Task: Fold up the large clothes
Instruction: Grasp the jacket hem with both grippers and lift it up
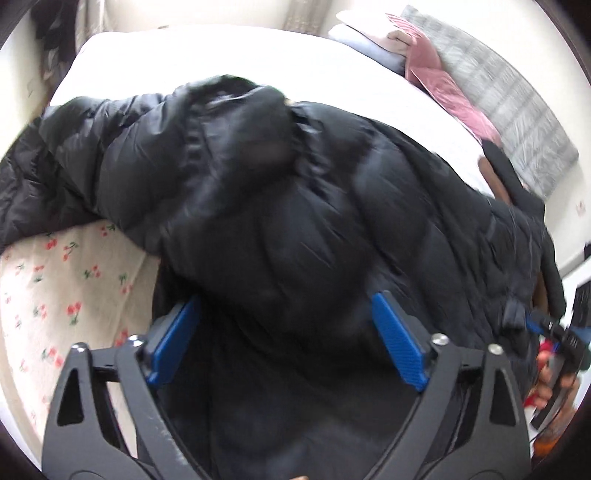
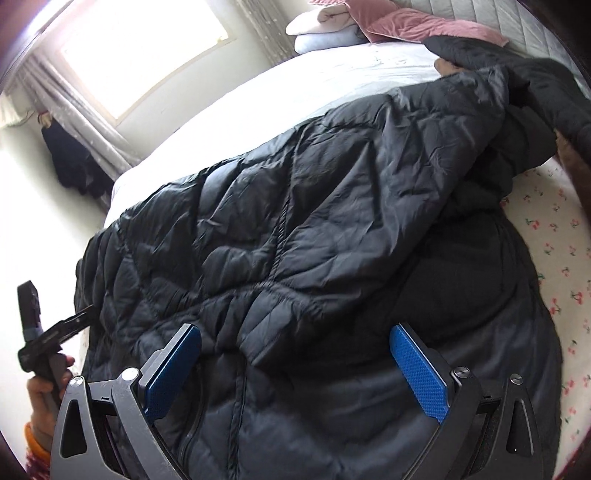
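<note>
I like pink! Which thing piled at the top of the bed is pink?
The pink velvet cover, draped beside the white pillow and pale blue pillow.

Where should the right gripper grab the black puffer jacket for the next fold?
Probably the loose front-panel edge of the black puffer jacket, which ends in a corner between the open right gripper fingers. Come in low from the near side: that flap lies on top of the layer beneath, so a thin pinch seems possible. The puffy quilted middle looks too bulky.

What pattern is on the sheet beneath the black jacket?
Small red cherries on cream sheet; clearest in the left wrist view.
</note>
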A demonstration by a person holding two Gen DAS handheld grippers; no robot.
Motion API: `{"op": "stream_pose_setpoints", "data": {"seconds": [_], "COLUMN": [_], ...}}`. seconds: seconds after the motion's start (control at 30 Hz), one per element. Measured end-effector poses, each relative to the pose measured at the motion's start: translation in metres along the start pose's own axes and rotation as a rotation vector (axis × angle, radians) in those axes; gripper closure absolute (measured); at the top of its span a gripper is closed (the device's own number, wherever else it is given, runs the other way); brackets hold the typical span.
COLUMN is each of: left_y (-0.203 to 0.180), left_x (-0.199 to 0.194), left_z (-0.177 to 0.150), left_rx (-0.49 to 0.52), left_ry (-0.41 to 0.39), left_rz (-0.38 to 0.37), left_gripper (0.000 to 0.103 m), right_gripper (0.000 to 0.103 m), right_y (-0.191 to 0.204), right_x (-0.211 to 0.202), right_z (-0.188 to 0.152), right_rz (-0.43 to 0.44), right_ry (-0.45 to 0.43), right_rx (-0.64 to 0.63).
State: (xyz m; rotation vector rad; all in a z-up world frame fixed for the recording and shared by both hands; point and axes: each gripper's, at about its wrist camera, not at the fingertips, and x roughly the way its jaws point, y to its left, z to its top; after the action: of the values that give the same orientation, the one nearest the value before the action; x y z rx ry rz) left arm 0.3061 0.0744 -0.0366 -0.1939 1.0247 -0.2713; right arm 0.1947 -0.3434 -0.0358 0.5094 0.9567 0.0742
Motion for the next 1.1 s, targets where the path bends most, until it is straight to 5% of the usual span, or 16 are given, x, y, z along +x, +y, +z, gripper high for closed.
{"op": "stream_pose_setpoints", "data": {"seconds": [0.07, 0.13, 0.23, 0.3, 0.5, 0.63, 0.9, 1.07, 1.1], "left_y": [0.005, 0.005, -0.002, -0.007, -0.009, -0.021, -0.039, -0.032, -0.031], "left_x": [0.009, 0.016, 0.005, -0.010, -0.059, -0.071, -0.037, -0.021, -0.021], "left_z": [0.005, 0.005, 0.005, 0.007, 0.029, 0.066, 0.172, 0.214, 0.218], "left_rx": [-0.024, -0.038, -0.014, -0.006, -0.012, 0.040, 0.081, 0.002, -0.013], "left_ry": [0.005, 0.032, -0.011, -0.052, -0.199, -0.277, -0.362, -0.404, -0.419], "left_rz": [-0.037, -0.089, -0.095, -0.113, -0.174, -0.125, 0.051, 0.125, 0.156], "left_gripper": [0.033, 0.071, 0.091, 0.095, 0.098, 0.098, 0.095, 0.074, 0.049], "right_gripper": [0.011, 0.040, 0.078, 0.088, 0.094, 0.095, 0.094, 0.089, 0.081], "right_y": [-0.003, -0.004, -0.002, 0.001, 0.024, 0.047, 0.094, 0.093, 0.091], "right_x": [0.009, 0.014, 0.010, -0.001, -0.033, -0.047, -0.038, -0.015, -0.011], "right_z": [0.004, 0.007, 0.011, 0.017, 0.048, 0.086, 0.195, 0.233, 0.235], "right_rz": [0.022, 0.014, -0.004, 0.010, 0.013, 0.025, -0.033, -0.119, -0.139], "right_ry": [-0.002, -0.009, -0.039, -0.075, -0.176, -0.257, -0.370, -0.399, -0.407], "right_rx": [0.016, 0.017, -0.008, -0.020, -0.082, -0.141, -0.168, -0.154, -0.150]}}
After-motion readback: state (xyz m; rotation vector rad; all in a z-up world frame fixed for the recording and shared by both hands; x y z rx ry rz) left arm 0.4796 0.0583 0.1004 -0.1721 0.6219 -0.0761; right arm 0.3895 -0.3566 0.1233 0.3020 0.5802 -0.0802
